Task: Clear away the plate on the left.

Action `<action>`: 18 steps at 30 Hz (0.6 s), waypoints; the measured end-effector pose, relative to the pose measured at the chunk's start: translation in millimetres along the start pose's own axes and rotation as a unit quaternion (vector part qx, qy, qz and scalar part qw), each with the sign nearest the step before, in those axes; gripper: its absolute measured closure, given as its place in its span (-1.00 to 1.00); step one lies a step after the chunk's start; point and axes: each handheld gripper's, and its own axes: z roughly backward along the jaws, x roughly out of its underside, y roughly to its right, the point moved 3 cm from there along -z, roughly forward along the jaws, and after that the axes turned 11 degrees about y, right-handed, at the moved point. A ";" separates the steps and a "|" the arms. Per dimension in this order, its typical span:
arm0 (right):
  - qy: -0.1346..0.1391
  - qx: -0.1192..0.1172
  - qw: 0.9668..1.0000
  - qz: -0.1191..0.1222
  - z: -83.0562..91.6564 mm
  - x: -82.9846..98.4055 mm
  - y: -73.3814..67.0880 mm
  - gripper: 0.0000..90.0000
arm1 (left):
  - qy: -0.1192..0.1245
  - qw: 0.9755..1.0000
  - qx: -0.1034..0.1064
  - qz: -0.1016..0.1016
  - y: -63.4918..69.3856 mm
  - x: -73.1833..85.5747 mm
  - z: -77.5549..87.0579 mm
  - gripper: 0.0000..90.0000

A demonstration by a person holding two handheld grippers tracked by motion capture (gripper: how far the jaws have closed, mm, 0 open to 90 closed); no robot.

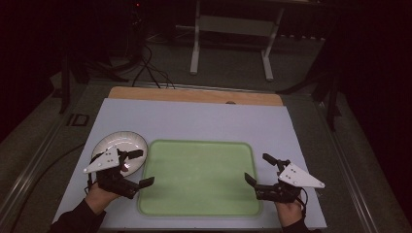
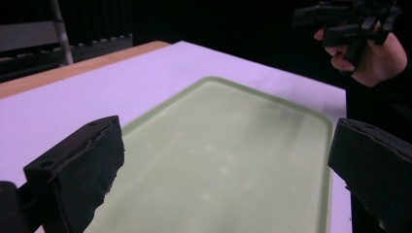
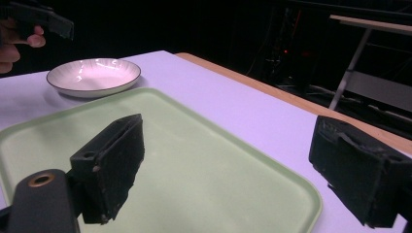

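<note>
High view looks down on a pale table point(image 1: 194, 114) with a green tray point(image 1: 199, 177) lying flat at its near middle and a white plate point(image 1: 119, 144) just off the tray's 10 o'clock corner, beside it on the table surface. At about 8 o'clock from the tray's centre, the left gripper point(image 1: 140, 167) is held in a hand with its jaws spread wide and nothing between them; one jaw reaches over the plate's near rim, the other over the tray's left edge, and whether either touches cannot be told. At about 4 o'clock, the right gripper point(image 1: 260, 169) hangs by the tray's right edge, jaws likewise parted and empty. Right gripper view shows the plate upright and bare, at 11 o'clock beyond the tray.
</note>
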 end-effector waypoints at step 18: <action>-0.003 -0.006 1.000 0.000 -3.7 -0.8 -4.1 -0.72 | -0.052 0.996 0.074 -0.019 31.8 -11.1 -20.0 -0.98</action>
